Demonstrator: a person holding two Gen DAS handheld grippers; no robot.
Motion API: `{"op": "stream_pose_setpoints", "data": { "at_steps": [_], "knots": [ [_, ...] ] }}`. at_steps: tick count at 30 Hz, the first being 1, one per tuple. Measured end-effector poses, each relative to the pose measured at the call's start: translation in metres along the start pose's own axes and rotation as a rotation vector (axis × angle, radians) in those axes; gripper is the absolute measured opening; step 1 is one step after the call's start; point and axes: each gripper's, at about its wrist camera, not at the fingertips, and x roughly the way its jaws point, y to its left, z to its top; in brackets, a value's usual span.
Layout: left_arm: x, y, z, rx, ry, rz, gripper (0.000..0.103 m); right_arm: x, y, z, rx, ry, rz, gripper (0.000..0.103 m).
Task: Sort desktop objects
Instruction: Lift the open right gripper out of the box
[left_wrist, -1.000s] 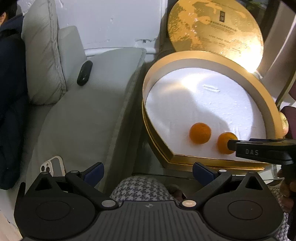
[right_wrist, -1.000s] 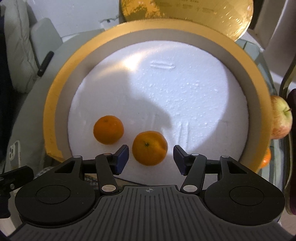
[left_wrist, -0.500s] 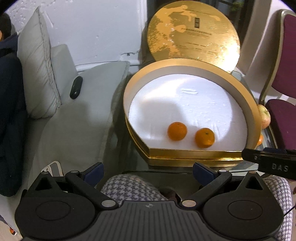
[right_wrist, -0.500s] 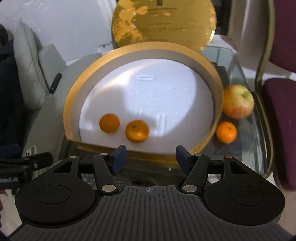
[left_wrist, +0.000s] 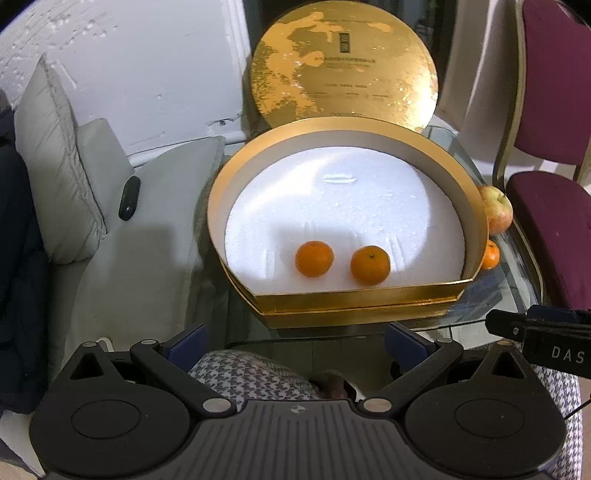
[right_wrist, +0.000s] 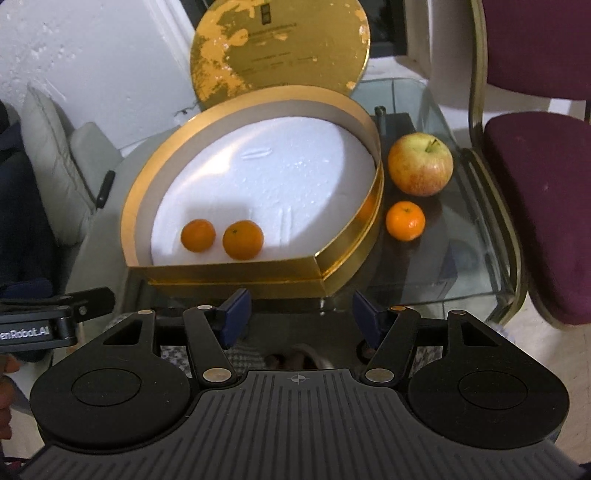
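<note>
Two tangerines lie inside the gold box (right_wrist: 236, 275), side by side near its front wall: the smaller tangerine (right_wrist: 198, 235) to the left, the larger tangerine (right_wrist: 243, 239) to the right, close but apart on the white foam liner (right_wrist: 280, 173). A third tangerine (right_wrist: 405, 220) sits outside on the glass table (right_wrist: 461, 258), just beside the box's right wall, with one apple (right_wrist: 420, 163) behind it. The round gold lid (right_wrist: 280, 48) stands upright behind the box; it bears dark print, too small to read.

Readable writing is on the tools only: the left wrist view shows "DAS" on the black bar of the right gripper (left_wrist: 546, 339) at its right edge, and the right wrist view shows "enRobot.AI" on the left gripper's bar at its left edge.

The right gripper (right_wrist: 301, 321) hangs before the box's front wall, jaws moderately apart, having just been opening, with nothing between them. The left gripper (left_wrist: 295, 341) has its blue fingers (left_wrist: 186, 343) spread wide and empty, above houndstooth fabric (left_wrist: 251, 376).

Only the right view shows the apple and outer tangerine whole; in the left view the box wall half hides them. The left view shows more of the grey sofa (left_wrist: 140, 258), one black remote (left_wrist: 129, 197) on it, and one cushion (left_wrist: 55, 155). Both show a maroon chair (right_wrist: 539, 206).
</note>
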Motion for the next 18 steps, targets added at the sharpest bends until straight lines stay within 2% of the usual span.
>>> {"op": "stream_pose_setpoints", "data": {
  "at_steps": [18],
  "knots": [
    [-0.002,-0.025,0.004,0.077,-0.001,-0.003,0.102,-0.003,-0.023,-0.007,0.062,-0.002,0.015,0.068]
  ]
}}
